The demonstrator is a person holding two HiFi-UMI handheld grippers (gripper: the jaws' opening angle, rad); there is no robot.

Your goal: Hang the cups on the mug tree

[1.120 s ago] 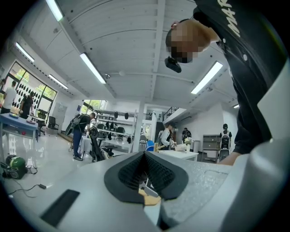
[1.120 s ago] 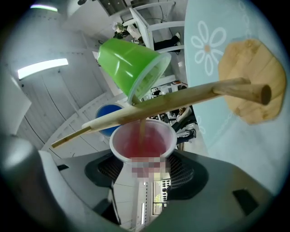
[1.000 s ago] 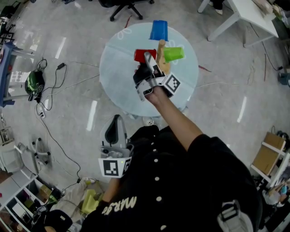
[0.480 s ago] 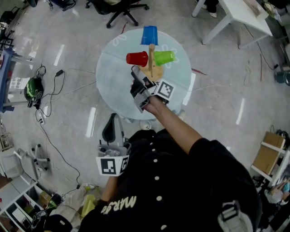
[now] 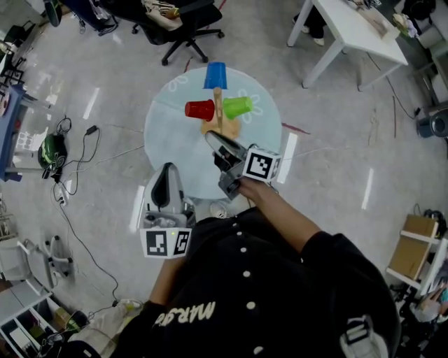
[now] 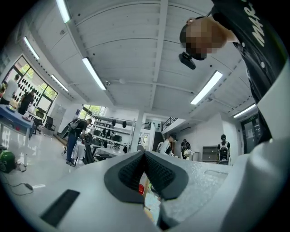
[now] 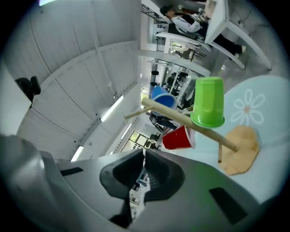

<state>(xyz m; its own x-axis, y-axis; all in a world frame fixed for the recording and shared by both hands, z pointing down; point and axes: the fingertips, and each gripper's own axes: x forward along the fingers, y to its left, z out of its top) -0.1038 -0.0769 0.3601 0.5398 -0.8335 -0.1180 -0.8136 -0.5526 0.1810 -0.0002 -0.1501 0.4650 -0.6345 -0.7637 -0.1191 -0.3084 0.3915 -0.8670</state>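
Note:
A wooden mug tree [image 5: 218,105] stands on the round pale table [image 5: 168,126]. It carries a red cup [image 5: 199,109] on the left, a green cup [image 5: 238,107] on the right and a blue cup [image 5: 215,75] behind. My right gripper [image 5: 212,138] hovers over the table's near side, short of the tree. Its jaws have just been closing and are shut with nothing between them. The right gripper view shows the green cup [image 7: 208,108], red cup [image 7: 177,137] and blue cup [image 7: 161,98] ahead. My left gripper [image 5: 167,170] is at the table's near-left edge, shut and empty.
An office chair [image 5: 178,21] stands beyond the table, with a white desk [image 5: 350,28] at the back right. Cables and a green object [image 5: 52,136] lie on the floor at left. People stand far off in the left gripper view.
My right gripper has drawn back from the red cup toward me, rolled, and shut. The red cup stays on the tree. My left gripper has risen toward the table's edge.

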